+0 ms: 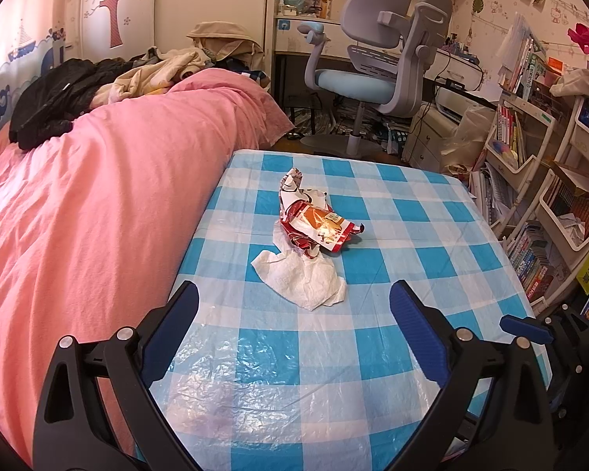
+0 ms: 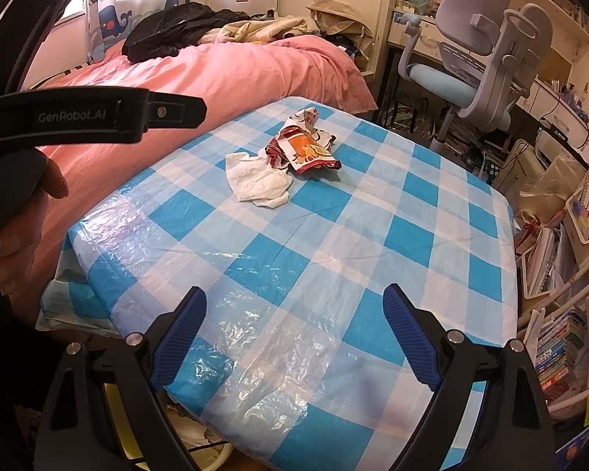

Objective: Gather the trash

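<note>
Left tongs (image 1: pixel 294 294), right tongs (image 2: pixel 294 300): black frames, blue ribbed pads, silver screws, "GenRobot.AI" lettering.

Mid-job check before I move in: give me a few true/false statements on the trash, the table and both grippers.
1. The crumpled tissue touches the red snack wrapper. True.
2. The left gripper is shut on the tissue. False: it is open and holds nothing.
3. The trash lies on the blue checked tablecloth. True.
4. The right gripper holds the wrapper. False: it is open, well short of it.
5. The pink bed is right of the table. False: left.
</note>
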`<state>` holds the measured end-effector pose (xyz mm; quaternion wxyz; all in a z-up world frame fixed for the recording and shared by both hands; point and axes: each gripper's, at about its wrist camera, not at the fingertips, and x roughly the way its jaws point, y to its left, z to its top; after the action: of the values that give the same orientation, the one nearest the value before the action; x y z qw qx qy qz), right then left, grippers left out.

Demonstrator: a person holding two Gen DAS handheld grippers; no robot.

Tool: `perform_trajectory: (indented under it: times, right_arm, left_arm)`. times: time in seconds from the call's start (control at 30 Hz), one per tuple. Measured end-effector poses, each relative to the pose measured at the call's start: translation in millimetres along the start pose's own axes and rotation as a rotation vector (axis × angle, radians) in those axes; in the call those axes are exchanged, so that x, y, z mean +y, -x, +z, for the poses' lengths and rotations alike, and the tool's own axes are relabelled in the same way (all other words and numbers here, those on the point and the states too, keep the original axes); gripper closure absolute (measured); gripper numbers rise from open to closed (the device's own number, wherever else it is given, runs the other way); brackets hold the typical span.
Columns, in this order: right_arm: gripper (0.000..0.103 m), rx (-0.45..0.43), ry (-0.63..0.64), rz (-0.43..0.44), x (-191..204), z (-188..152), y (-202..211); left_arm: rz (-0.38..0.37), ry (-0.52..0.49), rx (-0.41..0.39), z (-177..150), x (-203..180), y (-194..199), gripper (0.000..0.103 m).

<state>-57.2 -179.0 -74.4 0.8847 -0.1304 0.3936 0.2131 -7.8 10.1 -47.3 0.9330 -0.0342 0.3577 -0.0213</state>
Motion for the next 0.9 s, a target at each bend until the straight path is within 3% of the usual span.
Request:
perform_trajectory:
  times: [0.9]
  right_arm:
    - [0.016,0.001,0.010,-0.006,2.7,0.2,2.0]
  left_arm:
    - [0.000,-0.002,-0.001,-0.3,0.1,0.8,0.009]
